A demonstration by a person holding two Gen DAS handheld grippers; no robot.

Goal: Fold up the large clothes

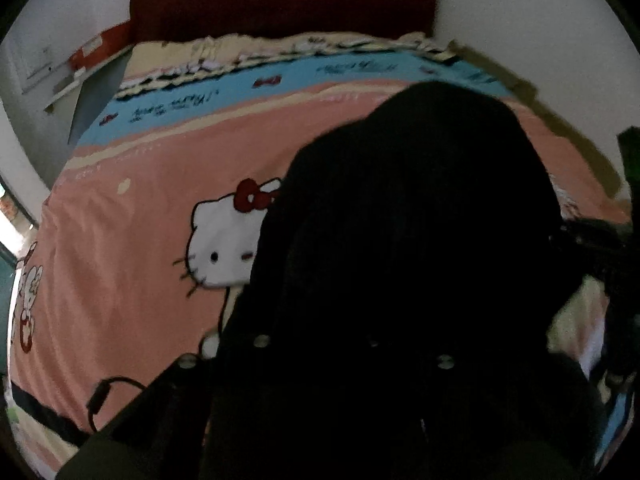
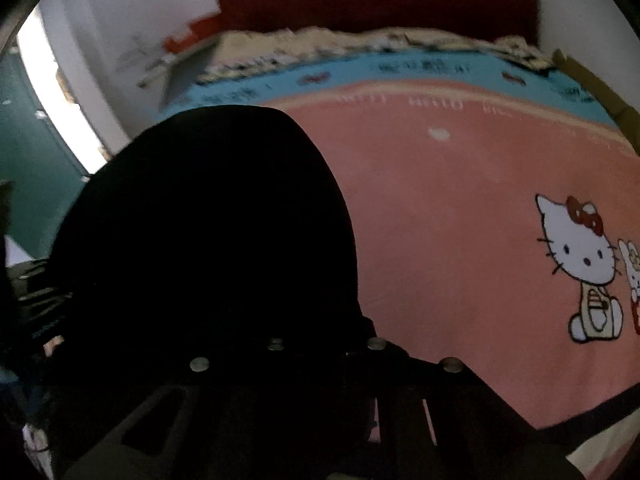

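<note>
A large black garment hangs in front of the left wrist camera, over the pink bed sheet. It covers my left gripper, whose fingertips are hidden in the cloth; the jaws look closed on it. The same black garment fills the left of the right wrist view and drapes over my right gripper, which also seems closed on the cloth. The garment is lifted off the bed between the two grippers.
The bed has a pink Hello Kitty sheet with a blue band and a dark red headboard at the far end. A white wall and a shelf stand at the left. A bright doorway shows at the left.
</note>
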